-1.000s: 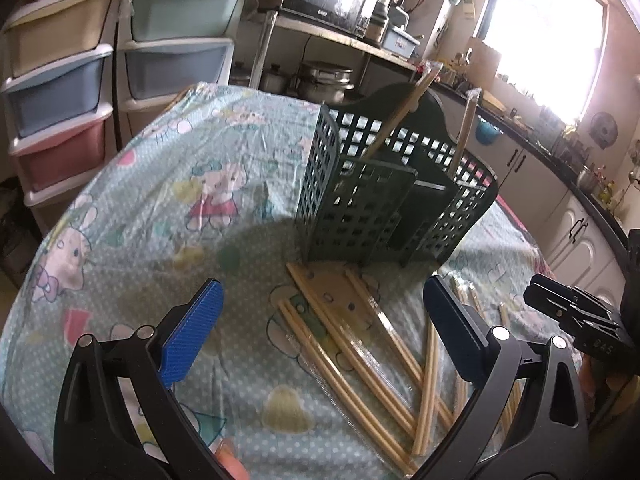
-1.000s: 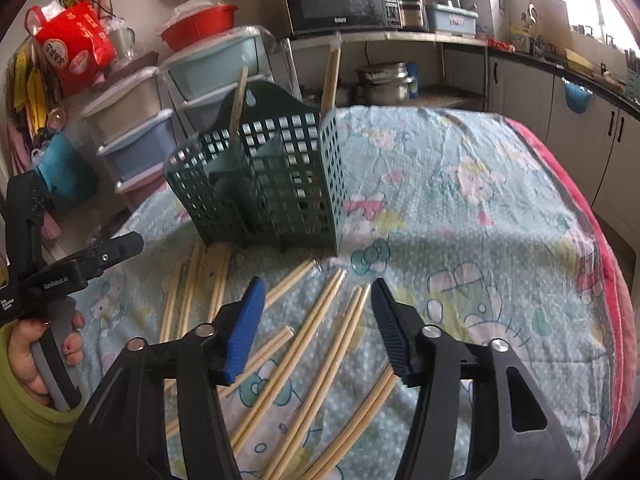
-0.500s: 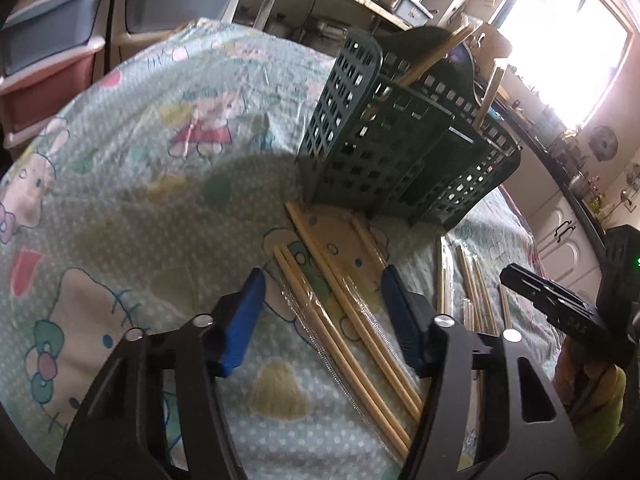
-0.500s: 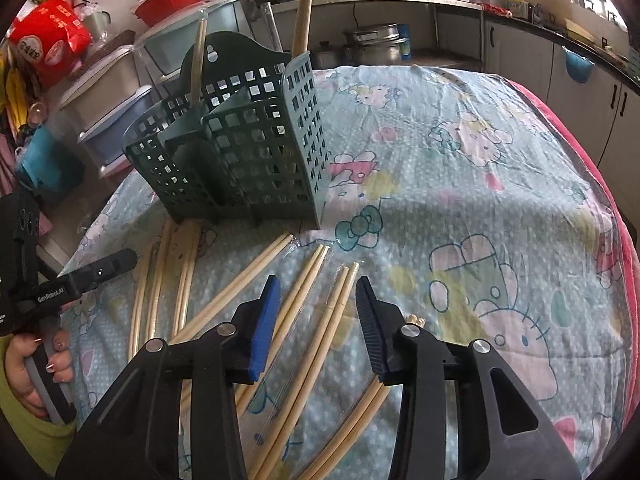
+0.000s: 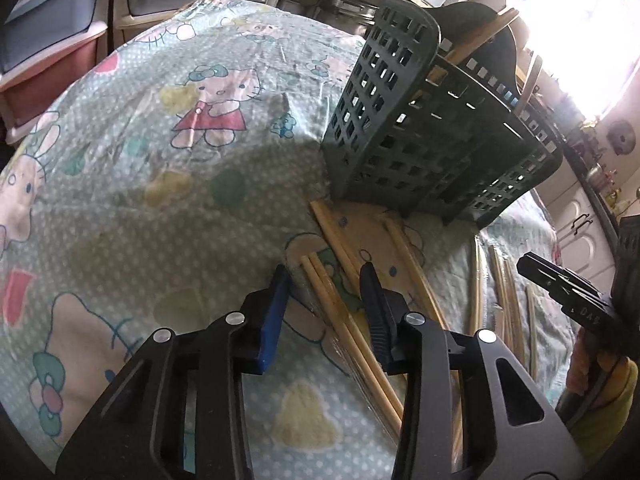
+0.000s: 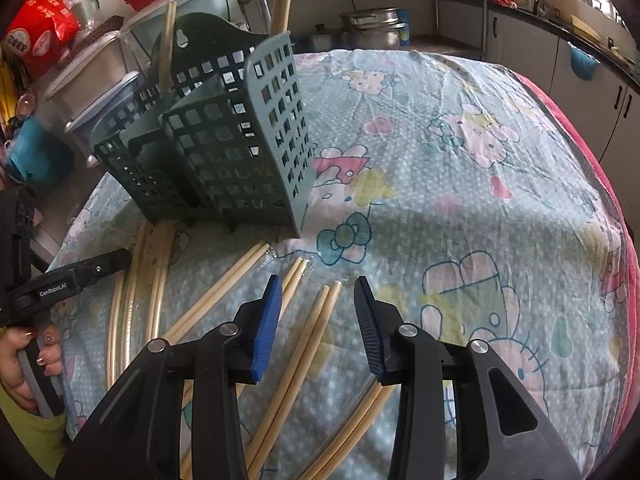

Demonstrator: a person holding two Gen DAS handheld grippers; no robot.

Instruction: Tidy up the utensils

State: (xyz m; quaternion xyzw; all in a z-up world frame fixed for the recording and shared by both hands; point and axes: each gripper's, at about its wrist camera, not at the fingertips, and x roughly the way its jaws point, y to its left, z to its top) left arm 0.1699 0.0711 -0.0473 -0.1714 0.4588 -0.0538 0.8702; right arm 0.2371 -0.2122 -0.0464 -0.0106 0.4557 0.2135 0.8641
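A dark green slotted utensil basket (image 5: 432,140) (image 6: 224,140) stands on the cartoon-print tablecloth, with a few wrapped chopsticks upright in it. Several wrapped bamboo chopstick pairs lie flat in front of it. My left gripper (image 5: 323,276) hangs low over one pair (image 5: 320,280). That pair runs between the blue pads (image 5: 276,312), which are closing without touching it. My right gripper (image 6: 318,282) straddles another pair (image 6: 324,312), its jaws narrowed but clear of the sticks.
More chopstick pairs (image 6: 132,280) lie to the left of the basket's foot, and others (image 5: 500,292) to the right in the left wrist view. A hand (image 6: 24,360) grips the left tool's handle. Stacked plastic drawers (image 5: 52,28) and kitchen cabinets (image 6: 592,80) ring the table.
Both grippers have come down and forward toward the chopsticks. The left jaws went from wide open to a narrow gap around one pair. The right jaws narrowed slightly.
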